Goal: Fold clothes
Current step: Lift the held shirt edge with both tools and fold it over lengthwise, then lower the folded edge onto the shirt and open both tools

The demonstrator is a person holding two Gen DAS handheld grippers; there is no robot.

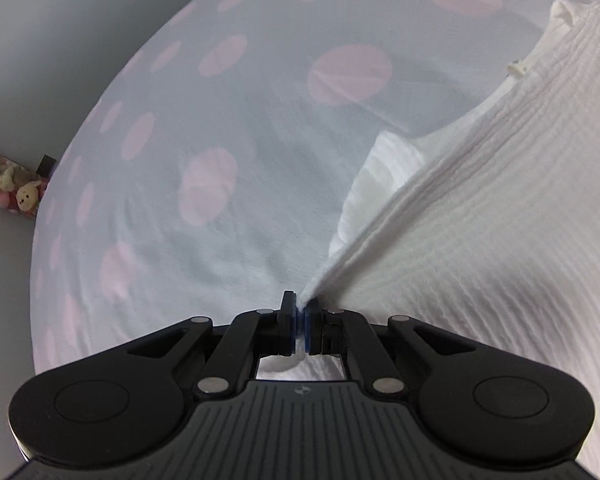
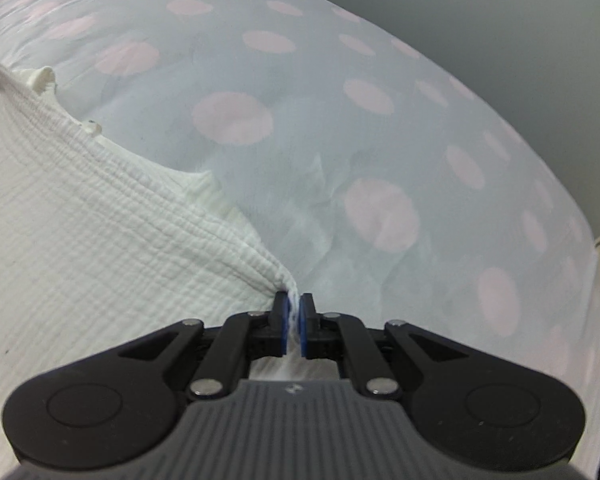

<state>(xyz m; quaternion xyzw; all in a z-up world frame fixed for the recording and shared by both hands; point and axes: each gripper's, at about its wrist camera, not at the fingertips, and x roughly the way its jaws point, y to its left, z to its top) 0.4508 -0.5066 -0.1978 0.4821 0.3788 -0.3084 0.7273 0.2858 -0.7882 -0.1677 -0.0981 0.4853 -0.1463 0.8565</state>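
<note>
Both grippers, left (image 1: 301,312) & right (image 2: 294,312), pinch white garment (image 1: 480,208); logos prob. unreadable.

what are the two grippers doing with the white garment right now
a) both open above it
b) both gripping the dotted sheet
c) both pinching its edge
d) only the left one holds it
c: the left gripper and the right gripper are each closed on a bunched edge of the white garment, which is stretched over the dotted sheet.

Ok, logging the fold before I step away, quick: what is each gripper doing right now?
Left gripper: jaws closed on an edge of the white garment.
Right gripper: jaws closed on another edge of the same garment.
</note>
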